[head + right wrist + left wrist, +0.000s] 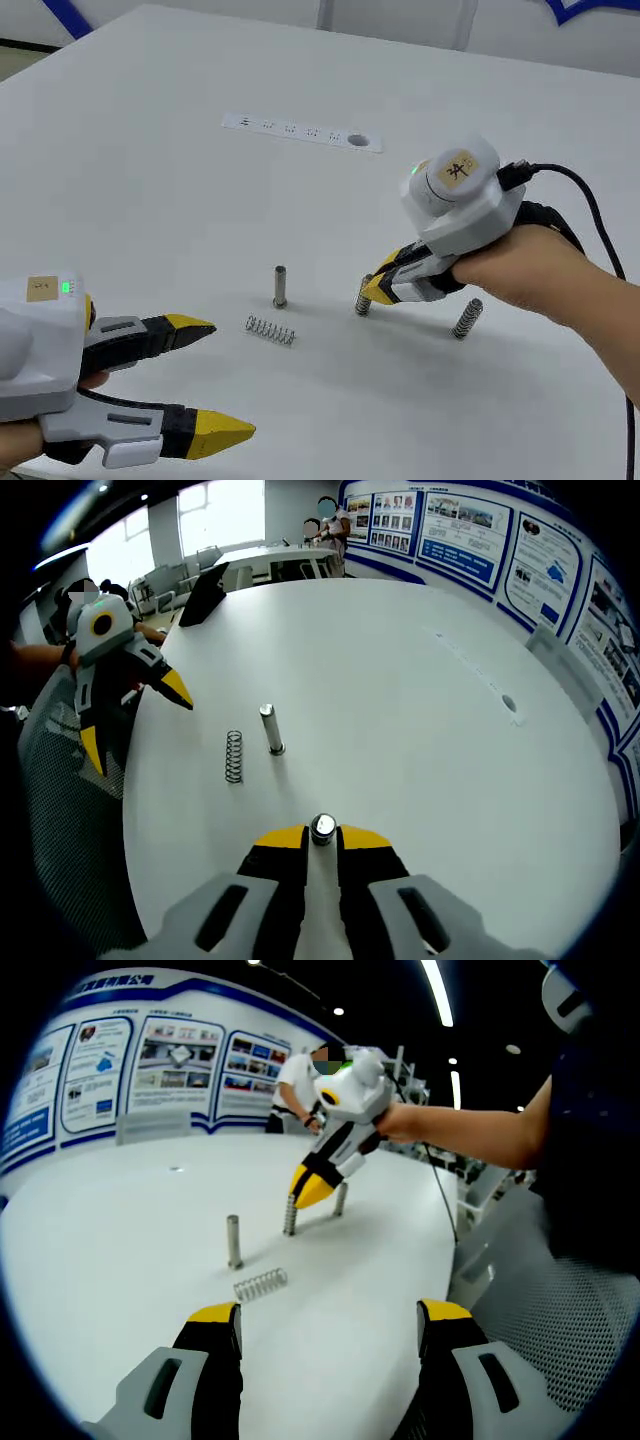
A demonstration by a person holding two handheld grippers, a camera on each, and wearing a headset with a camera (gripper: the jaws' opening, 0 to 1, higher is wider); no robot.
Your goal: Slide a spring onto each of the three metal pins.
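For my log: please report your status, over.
Left gripper open, empty. Right gripper shut on middle pin. Third pin bare, loose spring beside it. Nothing in the way.

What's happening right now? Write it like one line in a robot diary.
left gripper open, holds nothing | right gripper shut on middle pin, spring on it | end pin sprung too | bare pin: loose spring lying beside it

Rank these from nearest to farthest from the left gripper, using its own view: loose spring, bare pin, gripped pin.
1. Loose spring, lying just ahead of the left gripper.
2. Bare pin, upright behind it, slightly left.
3. Gripped pin, farthest back, at the right gripper tips.
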